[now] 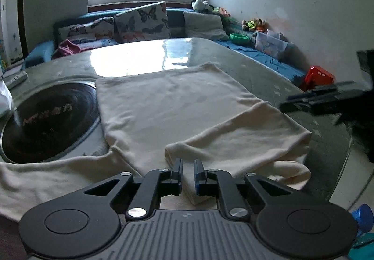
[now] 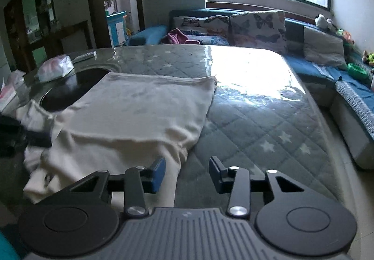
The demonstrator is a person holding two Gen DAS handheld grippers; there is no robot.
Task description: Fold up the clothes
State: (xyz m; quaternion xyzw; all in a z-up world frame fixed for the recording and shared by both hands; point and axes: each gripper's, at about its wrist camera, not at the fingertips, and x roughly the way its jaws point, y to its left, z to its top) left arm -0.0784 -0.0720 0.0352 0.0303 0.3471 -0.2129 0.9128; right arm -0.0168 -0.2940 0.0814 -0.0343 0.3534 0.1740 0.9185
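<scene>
Your left gripper point(image 1: 188, 174) pinches a folded cuff of the cream garment point(image 1: 177, 110); your right gripper point(image 2: 187, 174) hangs spread, holding nothing, beside its hem. Garment lies flat, one sleeve folded over, partly covering a black round inset point(image 1: 46, 119). Worktop point(image 2: 257, 119): quilted star cover under glossy sheet. Tissue pack point(image 2: 55, 68) far left; sofa with butterfly cushions point(image 2: 257, 26) behind.
</scene>
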